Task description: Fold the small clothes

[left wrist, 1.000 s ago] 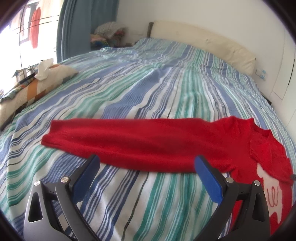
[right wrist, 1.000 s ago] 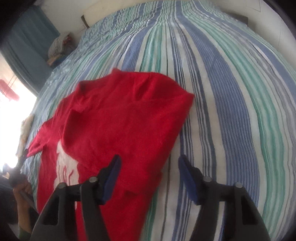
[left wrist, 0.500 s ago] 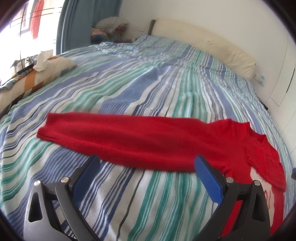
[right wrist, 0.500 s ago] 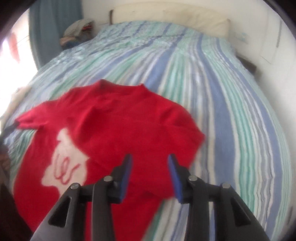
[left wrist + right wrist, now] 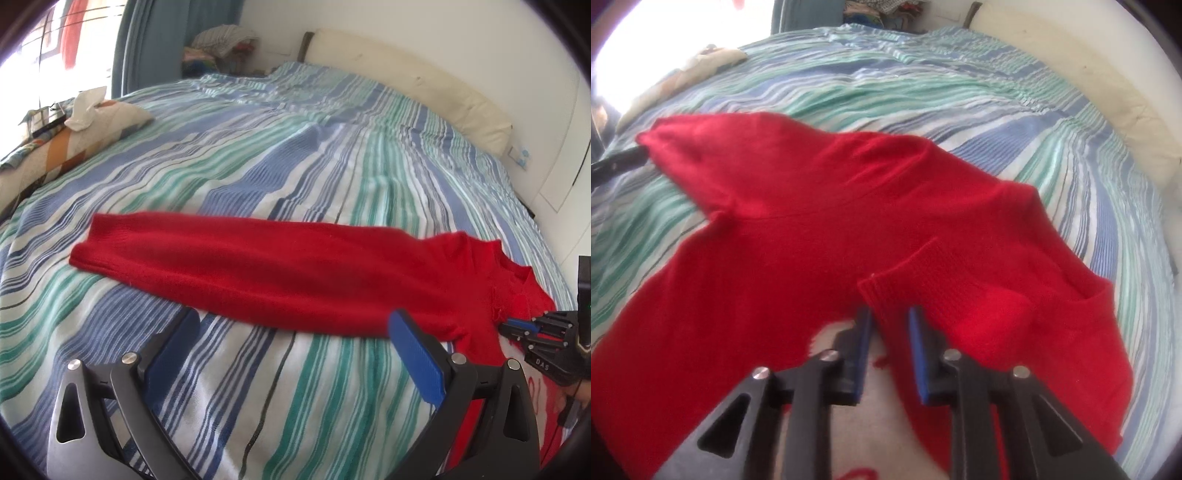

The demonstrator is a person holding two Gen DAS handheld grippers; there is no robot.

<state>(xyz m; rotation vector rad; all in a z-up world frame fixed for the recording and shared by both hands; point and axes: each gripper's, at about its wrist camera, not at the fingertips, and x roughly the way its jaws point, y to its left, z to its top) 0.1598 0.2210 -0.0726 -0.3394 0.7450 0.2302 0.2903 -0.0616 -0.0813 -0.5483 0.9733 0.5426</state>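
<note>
Two grippers on one red sweater [image 5: 280, 273], which lies flat on the striped bedspread [image 5: 295, 147]: right gripper [image 5: 889, 325] is closing on the ribbed cuff [image 5: 905, 269] of the sleeve folded across the chest, probably to place that fold. Left gripper [image 5: 295, 354] hovers spread and empty just short of the other sleeve [image 5: 221, 254], still stretched out, likely next. Only readable text: "DAS" on the right gripper's body; the white chest graphic is illegible.

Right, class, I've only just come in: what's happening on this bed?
A person is folding a red sweater on a striped bedspread, with a gripper in each hand. The right gripper is closing its jaws on the cuff of the sleeve folded over the body. The left gripper hangs open above the other sleeve, which lies stretched out.
</note>
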